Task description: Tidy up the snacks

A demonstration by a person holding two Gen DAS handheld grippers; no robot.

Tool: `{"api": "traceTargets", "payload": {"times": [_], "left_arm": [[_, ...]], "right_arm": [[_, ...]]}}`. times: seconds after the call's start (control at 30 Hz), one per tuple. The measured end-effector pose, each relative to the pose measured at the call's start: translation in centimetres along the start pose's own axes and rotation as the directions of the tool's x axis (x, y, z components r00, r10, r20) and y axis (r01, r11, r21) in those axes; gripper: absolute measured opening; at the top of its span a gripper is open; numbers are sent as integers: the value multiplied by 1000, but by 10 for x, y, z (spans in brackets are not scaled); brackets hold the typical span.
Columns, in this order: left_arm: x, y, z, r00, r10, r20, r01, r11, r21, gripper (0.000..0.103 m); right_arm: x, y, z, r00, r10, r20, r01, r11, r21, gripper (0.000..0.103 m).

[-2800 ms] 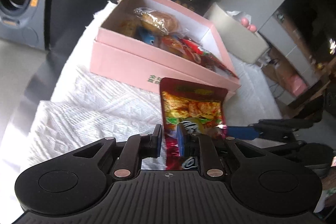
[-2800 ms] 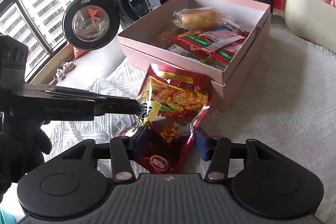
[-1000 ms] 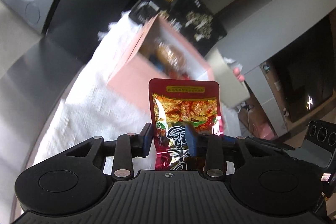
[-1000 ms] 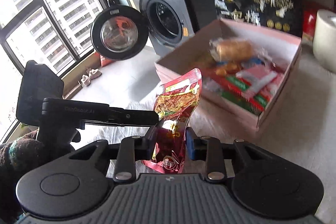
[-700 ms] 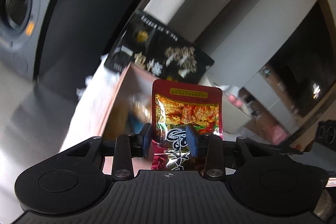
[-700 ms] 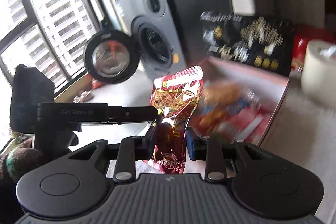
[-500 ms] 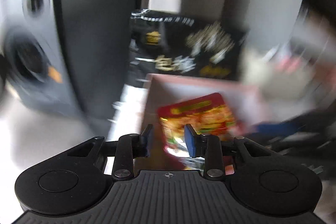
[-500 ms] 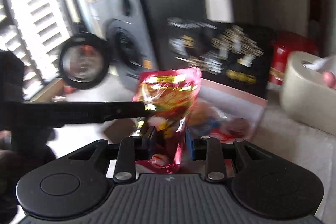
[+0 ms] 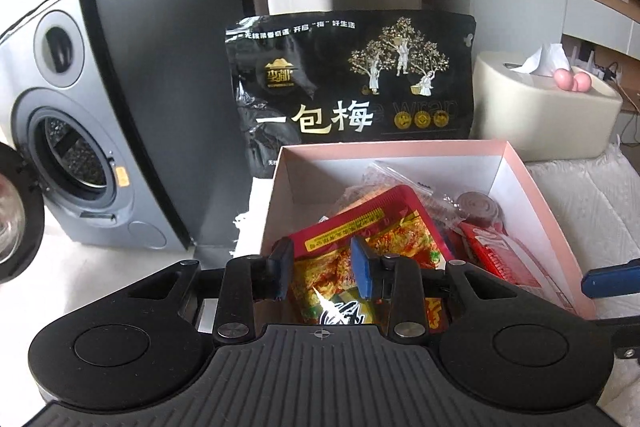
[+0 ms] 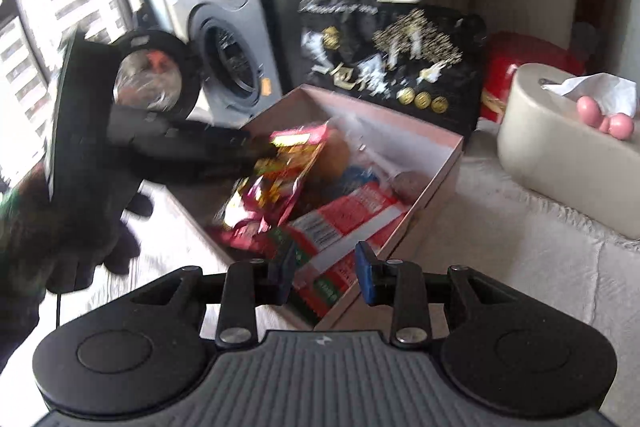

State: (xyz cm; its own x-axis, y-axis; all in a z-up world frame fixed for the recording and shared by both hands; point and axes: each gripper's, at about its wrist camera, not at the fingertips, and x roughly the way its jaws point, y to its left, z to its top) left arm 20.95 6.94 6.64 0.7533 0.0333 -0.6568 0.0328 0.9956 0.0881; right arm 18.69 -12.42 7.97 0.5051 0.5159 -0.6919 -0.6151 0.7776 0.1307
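Left wrist view. My left gripper (image 9: 324,269) points down into the pink box (image 9: 536,187). The red snack pouch (image 9: 372,231) sits between its blue pads (image 9: 362,267), gap narrow; the right pad lies against the foil, the left pad looks just clear of the pouch edge. I cannot tell whether the pads press on the pouch or it merely lies between them. The pouch is tilted, its top strip aimed toward the far right of the box, and it lies over the other wrapped snacks (image 9: 492,251) in the box. A dark round biscuit (image 9: 478,205) rests by the right wall. Behind the box stands a large black bag (image 9: 348,87) with gold trees and white characters. To its right, a cream tissue box (image 9: 548,115). At left, a grey washing machine (image 9: 68,131). One blue fingertip of my right gripper (image 9: 610,279) enters at the right edge, over the box's near corner.

Right wrist view, blurred. My right gripper (image 10: 326,269) has its jaws narrowly apart, nothing between the pads; it hovers over the near corner of the pink box (image 10: 444,179), above a red-and-green packet (image 10: 340,223). The left gripper (image 10: 256,143) reaches in from the left, its tip at the top of the red snack pouch (image 10: 280,179), which leans over the box's left wall side, inside the box. A gloved hand (image 10: 72,227) carries it. White textured cloth (image 10: 520,255) covers the surface under the box.
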Motion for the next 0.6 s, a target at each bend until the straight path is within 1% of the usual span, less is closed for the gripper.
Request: {"api": "traceTargets", "payload": {"times": [0.07,0.13,0.17,0.23,0.27,0.3,0.37,0.47,0.5,0.57,0.6], "left_arm": [[0,0,0,1000,2,1,-2,1000,3,35],[-1,1,0,1000,4,0,-4,1000,2,36],[-1,2,0,1000,5,1,-5,1000,-2,36],[-3,6,-1,1000,11,1,-11,1000,-16,36],[-6,8,-1,1000,12,4,-11,1000,-24,36],[-11,11,-2,1000,12,12,-12,999,-33,36],[-28,16,-5,999,9,45,-6,999,-53,36],[-63,22,-17,991,-11,134,22,996,-86,36],[-76,23,-24,987,-19,159,35,994,-100,36],[-100,19,-42,983,-39,178,62,990,-126,35],[-108,15,-52,983,-53,175,77,988,-133,35]], "right_arm": [[0,8,-2,1000,-25,15,25,998,-54,31],[7,13,1,999,-51,1,51,996,-72,27],[13,15,3,998,-55,-9,54,996,-73,22],[27,13,7,998,-66,-17,64,995,-82,20],[36,10,9,996,-80,-28,78,995,-69,20],[43,6,11,996,-77,-38,75,996,-47,20],[44,1,15,998,-68,-19,67,998,-20,20],[30,-3,13,1000,-15,5,15,999,30,20],[20,-2,10,1000,-3,30,1,999,40,20],[-2,3,3,996,10,89,-15,998,57,22],[-11,4,-2,994,13,109,-21,998,67,27]]}}
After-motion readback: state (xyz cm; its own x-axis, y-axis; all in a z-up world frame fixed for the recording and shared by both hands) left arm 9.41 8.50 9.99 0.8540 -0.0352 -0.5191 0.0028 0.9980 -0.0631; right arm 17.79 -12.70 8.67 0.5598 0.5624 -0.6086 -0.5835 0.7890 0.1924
